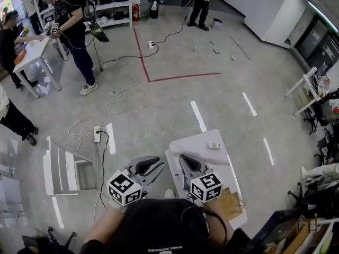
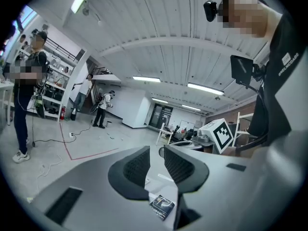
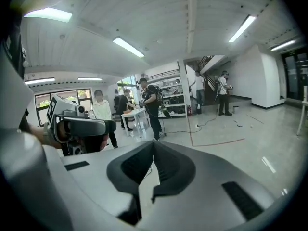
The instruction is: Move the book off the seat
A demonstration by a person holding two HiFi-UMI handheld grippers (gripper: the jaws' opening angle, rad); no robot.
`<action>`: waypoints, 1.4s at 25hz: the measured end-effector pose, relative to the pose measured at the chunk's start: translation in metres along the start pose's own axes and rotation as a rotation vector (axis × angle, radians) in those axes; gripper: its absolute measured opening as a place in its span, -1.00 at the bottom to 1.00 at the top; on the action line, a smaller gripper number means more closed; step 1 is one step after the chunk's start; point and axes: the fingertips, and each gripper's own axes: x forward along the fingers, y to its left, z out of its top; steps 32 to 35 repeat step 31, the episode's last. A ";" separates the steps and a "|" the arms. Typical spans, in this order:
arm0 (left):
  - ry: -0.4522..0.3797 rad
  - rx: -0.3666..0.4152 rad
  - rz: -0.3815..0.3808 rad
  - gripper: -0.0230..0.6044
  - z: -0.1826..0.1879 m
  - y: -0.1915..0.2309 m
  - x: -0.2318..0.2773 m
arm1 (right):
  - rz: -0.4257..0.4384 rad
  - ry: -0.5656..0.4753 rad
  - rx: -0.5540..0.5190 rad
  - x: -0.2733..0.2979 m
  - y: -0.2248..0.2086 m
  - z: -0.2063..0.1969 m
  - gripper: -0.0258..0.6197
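Both grippers hang over the white table (image 1: 204, 139), aimed out at the room. A careless dip of the left gripper (image 2: 157, 150) could, by this reading, shove the dark book (image 2: 162, 206), which lies on the table under its jaws, toward the edge. Its jaws stand slightly apart and empty; the right gripper (image 3: 153, 146) is pressed closed, holding nothing.

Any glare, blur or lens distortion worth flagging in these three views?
Head view: sharp, evenly lit, pale streaks on the floor look like lamp reflections. Left gripper view: fisheye curves the ceiling, corners black. Right gripper view: same vignette, ceiling light blown out.
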 end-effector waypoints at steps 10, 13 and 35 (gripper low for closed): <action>-0.041 0.003 0.063 -0.62 0.008 0.015 -0.014 | 0.086 -0.092 -0.110 0.018 0.030 0.030 -0.87; -0.041 0.002 0.075 -0.62 0.006 0.015 -0.016 | 0.105 -0.086 -0.100 0.020 0.033 0.026 -0.87; -0.037 -0.021 0.121 -0.62 0.000 0.013 -0.025 | 0.132 -0.070 -0.046 0.021 0.035 0.016 -0.87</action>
